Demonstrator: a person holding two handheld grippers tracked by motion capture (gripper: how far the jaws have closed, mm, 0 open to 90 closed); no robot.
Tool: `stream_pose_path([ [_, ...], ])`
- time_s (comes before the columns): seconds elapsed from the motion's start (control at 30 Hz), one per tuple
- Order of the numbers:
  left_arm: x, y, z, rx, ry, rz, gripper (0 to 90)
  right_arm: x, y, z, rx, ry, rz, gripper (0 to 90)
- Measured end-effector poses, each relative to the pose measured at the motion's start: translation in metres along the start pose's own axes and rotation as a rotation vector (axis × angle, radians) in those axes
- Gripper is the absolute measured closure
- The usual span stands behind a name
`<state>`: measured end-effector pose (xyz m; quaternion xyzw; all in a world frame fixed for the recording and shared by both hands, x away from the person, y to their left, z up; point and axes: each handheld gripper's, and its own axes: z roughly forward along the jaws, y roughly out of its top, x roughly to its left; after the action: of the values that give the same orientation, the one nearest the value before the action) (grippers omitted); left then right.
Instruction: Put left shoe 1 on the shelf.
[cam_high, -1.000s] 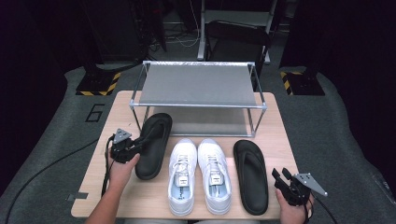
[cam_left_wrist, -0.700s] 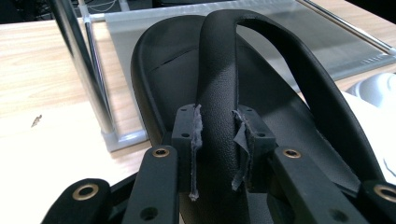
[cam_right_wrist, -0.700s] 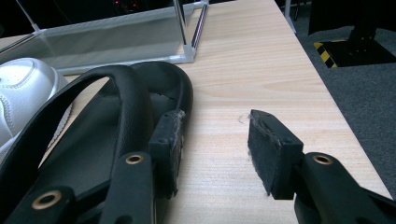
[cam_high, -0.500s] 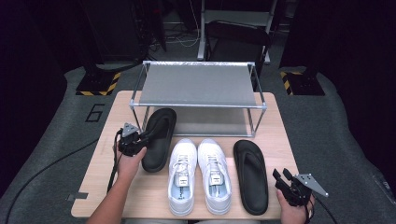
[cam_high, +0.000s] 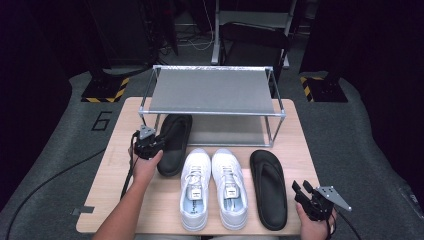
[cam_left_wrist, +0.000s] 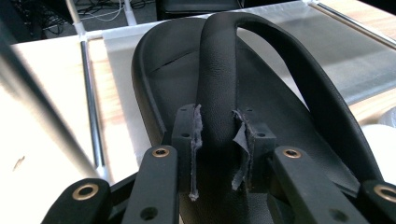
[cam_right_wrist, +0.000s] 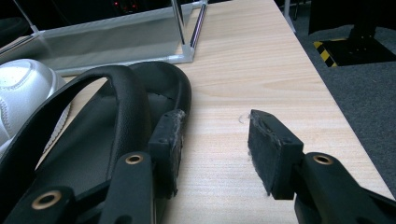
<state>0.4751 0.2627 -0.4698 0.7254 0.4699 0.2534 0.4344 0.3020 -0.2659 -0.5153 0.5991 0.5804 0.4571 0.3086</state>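
The left gripper (cam_high: 151, 143) is clamped on the strap of a matte black sandal (cam_high: 173, 143), forearm stretched far-left toward the rack (cam_high: 212, 90).

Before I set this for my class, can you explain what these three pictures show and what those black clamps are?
A person holds a hand-operated clamp tool in each hand. One camera looks down from above; one rides on each tool. On the wooden table stand a metal shoe rack, white sneakers and two black sandals. The left tool grips the strap of the left sandal, whose toe lies under the rack. The right tool is open beside the right sandal.
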Motion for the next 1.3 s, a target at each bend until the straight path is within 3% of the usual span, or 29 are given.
stream_pose_path([
  [0.47,0.004,0.013,0.032,0.004,0.033,0.019,71.7,-0.004,-0.003,-0.003,0.005,-0.019,0.014,54.2],
  [0.5,0.003,0.013,0.035,-0.001,0.031,0.002,71.7,-0.004,-0.003,-0.003,0.006,-0.017,0.013,54.1],
  [0.6,0.005,0.013,0.039,-0.004,0.043,0.013,71.7,-0.004,-0.004,-0.004,0.009,-0.019,0.013,54.1],
  [0.73,0.008,0.010,0.045,-0.013,0.046,-0.014,71.7,-0.005,-0.005,-0.004,0.012,-0.022,0.010,54.0],
  [0.9,0.012,0.010,0.051,0.013,0.061,0.031,71.7,-0.005,-0.006,-0.004,0.017,-0.022,0.012,54.0],
  [1.0,0.012,0.012,0.057,-0.002,0.059,0.021,71.8,-0.005,-0.007,-0.003,0.023,-0.021,0.011,54.0],
  [1.03,0.011,0.012,0.060,0.003,0.040,-0.007,71.7,-0.005,-0.007,-0.004,0.025,-0.024,0.010,53.9],
  [1.1,0.010,0.014,0.064,-0.011,0.052,0.002,71.7,-0.005,-0.008,-0.003,0.029,-0.023,0.010,53.9],
  [1.13,0.006,0.014,0.067,-0.019,0.062,-0.044,71.7,-0.005,-0.008,-0.003,0.031,-0.023,0.009,53.9],
  [1.17,0.006,0.016,0.068,0.002,0.058,-0.036,71.8,-0.006,-0.008,-0.003,0.033,-0.024,0.010,53.9],
  [1.2,0.005,0.017,0.071,-0.010,0.073,-0.037,71.8,-0.006,-0.009,-0.003,0.031,-0.025,0.014,53.9],
  [1.23,0.006,0.018,0.071,-0.005,0.077,-0.009,71.8,-0.007,-0.009,-0.004,0.031,-0.024,0.018,53.9],
  [1.3,0.003,0.019,0.073,0.004,0.062,-0.039,71.8,-0.008,-0.009,-0.004,0.028,-0.027,0.019,53.9],
])
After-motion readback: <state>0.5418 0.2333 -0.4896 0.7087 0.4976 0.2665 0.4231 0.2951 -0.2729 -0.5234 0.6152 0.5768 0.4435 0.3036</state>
